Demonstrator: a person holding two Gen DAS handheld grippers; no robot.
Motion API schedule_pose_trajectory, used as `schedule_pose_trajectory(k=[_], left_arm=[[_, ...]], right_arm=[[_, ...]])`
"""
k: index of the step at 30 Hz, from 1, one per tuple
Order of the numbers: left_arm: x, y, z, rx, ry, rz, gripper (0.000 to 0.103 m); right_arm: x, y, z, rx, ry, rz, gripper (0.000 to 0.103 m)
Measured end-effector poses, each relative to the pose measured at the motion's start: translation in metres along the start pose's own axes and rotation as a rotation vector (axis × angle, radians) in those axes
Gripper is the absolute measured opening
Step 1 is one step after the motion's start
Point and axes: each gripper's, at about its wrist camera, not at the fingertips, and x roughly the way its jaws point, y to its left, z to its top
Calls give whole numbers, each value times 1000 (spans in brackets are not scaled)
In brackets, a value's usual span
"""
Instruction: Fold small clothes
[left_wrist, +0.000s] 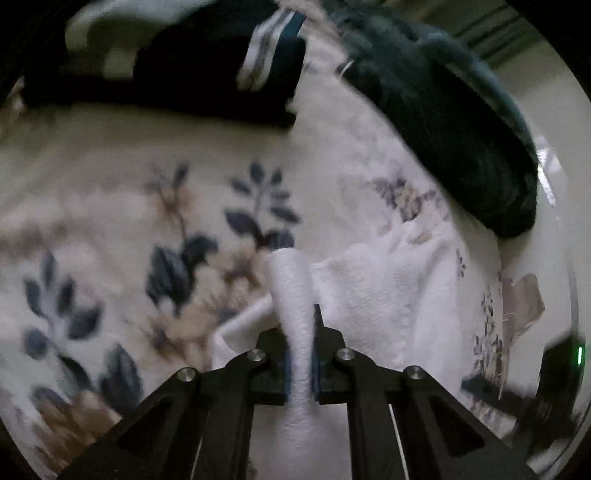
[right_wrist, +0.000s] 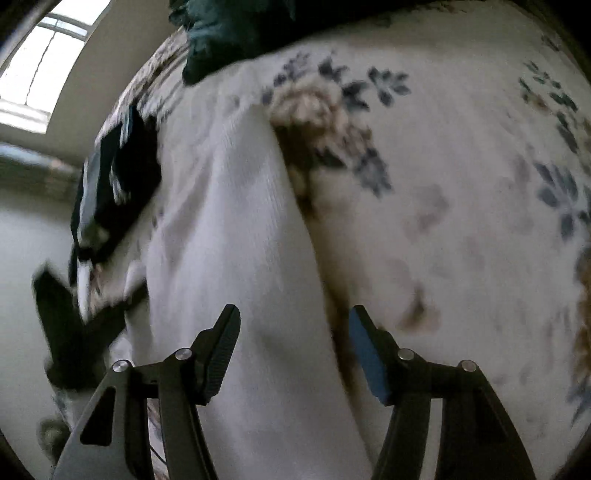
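Note:
A small white ribbed garment (left_wrist: 376, 295) lies on the floral blanket (left_wrist: 110, 177). My left gripper (left_wrist: 300, 332) is shut on a pinched fold of it, which sticks up between the jaws. In the right wrist view the same white garment (right_wrist: 236, 229) stretches away over the blanket (right_wrist: 461, 184). My right gripper (right_wrist: 291, 321) is open just above the garment, its jaws standing on either side of the cloth's near end.
A folded black garment with white and teal stripes (left_wrist: 221, 74) lies at the back of the blanket, also in the right wrist view (right_wrist: 114, 177). A dark green bundle (left_wrist: 461, 129) lies at the right. A window (right_wrist: 40, 66) is at the upper left.

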Motion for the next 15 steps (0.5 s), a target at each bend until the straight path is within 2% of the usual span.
schedule_pose_trajectory(k=[2,4,6,7,8,9,11,14,15], left_arm=[[-7,11,0,-17,-8,0,6],[0,26,0,-69,13,-1,6],[5,30,1,-88,23,3,6],[6,29,3,-71,21,10,6],[7,29,4,-62,21,17,6],[11,31,6,-64,32,18,6],[22,40,6,-82,64,13,7],[19,41,8,-92,92,-25,11],[12,38,8,-83,98,-39,15]], right_arm=[[11,14,9,15,-5,7,63],[19,14,31,4,-2,-17,63],[37,11,45,19,41,-6,62],[46,12,46,19,67,-21,53],[52,14,50,2,66,-48,13],[54,16,53,-31,60,-109,14],[58,9,51,-42,54,-173,13],[62,9,54,-48,95,-143,15],[55,12,54,-52,100,-132,24]])
